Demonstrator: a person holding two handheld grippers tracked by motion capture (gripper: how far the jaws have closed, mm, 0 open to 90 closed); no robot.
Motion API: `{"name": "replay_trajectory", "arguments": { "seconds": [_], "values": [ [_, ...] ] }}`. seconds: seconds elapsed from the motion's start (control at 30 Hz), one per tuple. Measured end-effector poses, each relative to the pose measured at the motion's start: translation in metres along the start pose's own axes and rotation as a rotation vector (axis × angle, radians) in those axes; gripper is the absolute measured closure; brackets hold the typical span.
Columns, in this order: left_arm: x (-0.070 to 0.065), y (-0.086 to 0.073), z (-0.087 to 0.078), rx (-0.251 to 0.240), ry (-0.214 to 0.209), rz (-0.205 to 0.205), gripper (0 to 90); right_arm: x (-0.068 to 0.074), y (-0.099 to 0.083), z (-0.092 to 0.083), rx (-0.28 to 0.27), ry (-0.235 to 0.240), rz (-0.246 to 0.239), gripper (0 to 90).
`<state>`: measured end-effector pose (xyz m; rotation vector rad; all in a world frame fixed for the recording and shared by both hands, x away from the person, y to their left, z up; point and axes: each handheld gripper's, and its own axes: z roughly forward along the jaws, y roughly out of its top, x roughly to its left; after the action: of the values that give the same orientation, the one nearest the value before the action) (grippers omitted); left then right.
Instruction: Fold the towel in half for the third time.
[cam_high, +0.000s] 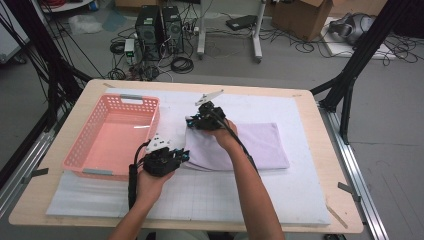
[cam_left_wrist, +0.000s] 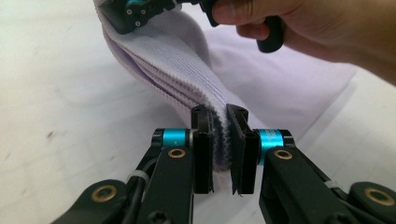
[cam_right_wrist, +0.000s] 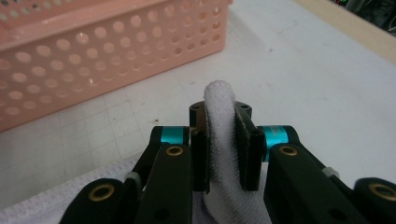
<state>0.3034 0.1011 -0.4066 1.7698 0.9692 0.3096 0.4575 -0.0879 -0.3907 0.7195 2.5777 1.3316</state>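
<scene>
Your left gripper (cam_high: 184, 156) and right gripper (cam_high: 190, 121): each clamped on the folded lilac towel's (cam_high: 260, 145) left edge. Towel: mid white gridded mat (cam_high: 300, 200). Pink basket (cam_high: 80, 157): just left. Wooden table (cam_high: 310, 97) beneath. Beyond: grey floor, computer towers (cam_high: 159, 31), cardboard box (cam_high: 302, 17).

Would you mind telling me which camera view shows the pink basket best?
The high view: the whole pink basket shows there, empty, left of the folded towel on the white mat. The right gripper view gives just part of its perforated side wall beyond the jaws. The left gripper view faces the towel instead.
</scene>
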Motion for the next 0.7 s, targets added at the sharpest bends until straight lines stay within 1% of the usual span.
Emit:
{"name": "replay_trajectory", "arguments": {
  "seconds": [0.07, 0.1, 0.23, 0.3, 0.33, 0.43, 0.5, 0.57, 0.67, 0.7],
  "values": [
    [-0.004, 0.006, 0.006, -0.015, -0.03, -0.008, 81.2, -0.005, -0.004, -0.01, -0.028, -0.003, 0.022, 78.6],
    [-0.007, 0.01, 0.009, -0.015, -0.044, -0.003, 81.2, -0.007, -0.006, -0.015, -0.039, -0.009, 0.029, 78.6],
    [-0.021, 0.022, 0.023, 0.001, -0.068, 0.046, 81.2, -0.017, -0.016, -0.039, -0.07, -0.035, 0.044, 78.6],
    [-0.026, 0.025, 0.032, 0.004, -0.081, 0.053, 81.2, -0.022, -0.023, -0.051, -0.101, -0.043, 0.059, 78.6],
    [-0.028, 0.027, 0.036, 0.009, -0.095, 0.054, 81.2, -0.024, -0.028, -0.055, -0.114, -0.051, 0.067, 78.6],
    [-0.037, 0.029, 0.048, 0.01, -0.123, 0.064, 81.2, -0.031, -0.04, -0.069, -0.132, -0.072, 0.093, 78.6],
    [-0.041, 0.032, 0.056, 0.022, -0.125, 0.072, 81.2, -0.035, -0.047, -0.077, -0.146, -0.08, 0.116, 78.6],
    [-0.046, 0.035, 0.063, 0.031, -0.131, 0.083, 81.2, -0.038, -0.053, -0.083, -0.149, -0.098, 0.122, 78.6],
    [-0.051, 0.038, 0.071, 0.042, -0.137, 0.094, 81.2, -0.043, -0.059, -0.092, -0.149, -0.115, 0.118, 78.6],
    [-0.053, 0.038, 0.075, 0.043, -0.14, 0.087, 81.2, -0.045, -0.062, -0.095, -0.151, -0.117, 0.127, 78.6]
  ]
}}
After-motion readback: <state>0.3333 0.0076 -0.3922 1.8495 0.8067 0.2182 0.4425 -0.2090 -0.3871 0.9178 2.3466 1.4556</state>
